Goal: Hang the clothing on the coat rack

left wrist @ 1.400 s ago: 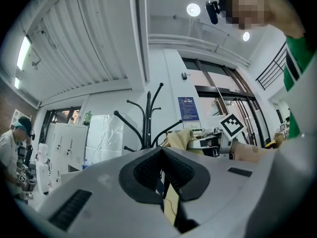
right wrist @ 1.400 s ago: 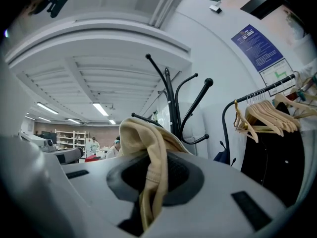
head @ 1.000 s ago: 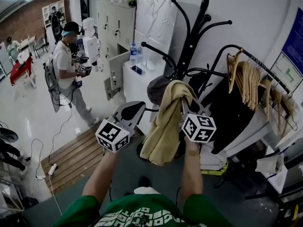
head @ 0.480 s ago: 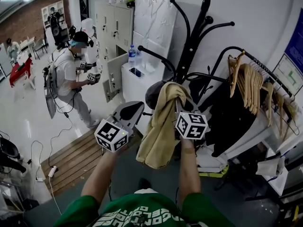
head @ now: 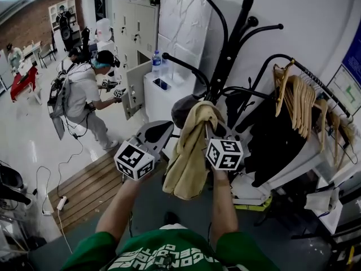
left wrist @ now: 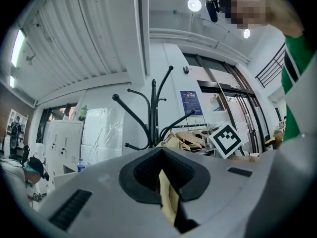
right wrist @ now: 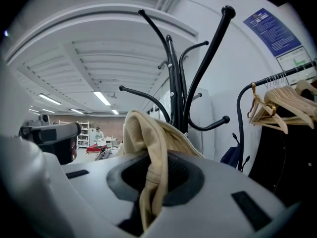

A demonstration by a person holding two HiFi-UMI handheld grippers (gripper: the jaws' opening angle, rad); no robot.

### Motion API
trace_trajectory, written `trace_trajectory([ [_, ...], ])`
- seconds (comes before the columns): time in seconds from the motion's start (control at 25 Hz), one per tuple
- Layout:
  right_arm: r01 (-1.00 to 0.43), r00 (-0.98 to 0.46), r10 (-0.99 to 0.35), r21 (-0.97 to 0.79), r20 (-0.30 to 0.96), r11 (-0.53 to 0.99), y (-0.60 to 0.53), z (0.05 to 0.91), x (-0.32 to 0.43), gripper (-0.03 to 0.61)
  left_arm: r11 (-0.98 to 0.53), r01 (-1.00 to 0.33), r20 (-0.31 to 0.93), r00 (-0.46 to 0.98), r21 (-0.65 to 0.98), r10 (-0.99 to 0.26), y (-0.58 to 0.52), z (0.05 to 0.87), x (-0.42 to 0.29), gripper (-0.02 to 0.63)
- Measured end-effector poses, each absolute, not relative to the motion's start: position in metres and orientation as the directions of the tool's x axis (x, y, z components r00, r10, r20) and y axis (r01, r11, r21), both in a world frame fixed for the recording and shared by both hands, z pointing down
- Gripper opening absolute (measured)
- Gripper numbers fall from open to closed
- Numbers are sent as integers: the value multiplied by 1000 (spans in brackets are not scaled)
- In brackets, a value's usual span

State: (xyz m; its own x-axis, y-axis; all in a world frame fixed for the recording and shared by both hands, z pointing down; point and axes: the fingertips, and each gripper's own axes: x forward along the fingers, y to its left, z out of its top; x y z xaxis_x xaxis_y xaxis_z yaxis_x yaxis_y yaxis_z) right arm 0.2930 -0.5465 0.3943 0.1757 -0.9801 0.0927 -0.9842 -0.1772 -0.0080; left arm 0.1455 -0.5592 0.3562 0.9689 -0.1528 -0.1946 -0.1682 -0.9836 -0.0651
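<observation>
Right claw (head: 214, 133): jaws drawn narrow and clamped on a fold of the tan garment (head: 189, 162), which rises in a hump above the pads in the right gripper view (right wrist: 143, 128) and hangs in a long drape below and to the left of this claw in the head view. Left claw (head: 161, 131): just beside the right one, on the far side of the drape; a thin strip of the same tan cloth (left wrist: 168, 202) runs between its pads, and the jaws look closed on it. Coat rack (head: 231, 55): black, with curved arms, directly ahead of both claws and above them; its post (right wrist: 176, 83) fills the middle of the right gripper view. Nearest free arm (head: 186, 66): above the claws and bare. Contact between garment and rack: none that can be made out; all the weight appears borne by the claws. Clothes rail with wooden hangers (head: 299, 97): to the right of the right claw, no part of this job. Status, as judged: garment gathered, lifted and brought up to the rack; hanging not yet done. Outstanding: raise the cloth over the tip of an arm, settle a fold onto it, open both claws, and check that it stays put.
</observation>
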Motion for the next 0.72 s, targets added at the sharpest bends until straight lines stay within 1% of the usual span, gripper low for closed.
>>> trace_trajectory([
  [0.44,-990,138,-987,-7,77,-139,-541,405,281,49,-987,-149,-180,974,-52,-137,-552,366,152,5],
  [0.72,-994,106,-991,-31,81,-109,-529,405,269,127,-986,-159,-177,973,-42,-149,-547,368,144,5],
])
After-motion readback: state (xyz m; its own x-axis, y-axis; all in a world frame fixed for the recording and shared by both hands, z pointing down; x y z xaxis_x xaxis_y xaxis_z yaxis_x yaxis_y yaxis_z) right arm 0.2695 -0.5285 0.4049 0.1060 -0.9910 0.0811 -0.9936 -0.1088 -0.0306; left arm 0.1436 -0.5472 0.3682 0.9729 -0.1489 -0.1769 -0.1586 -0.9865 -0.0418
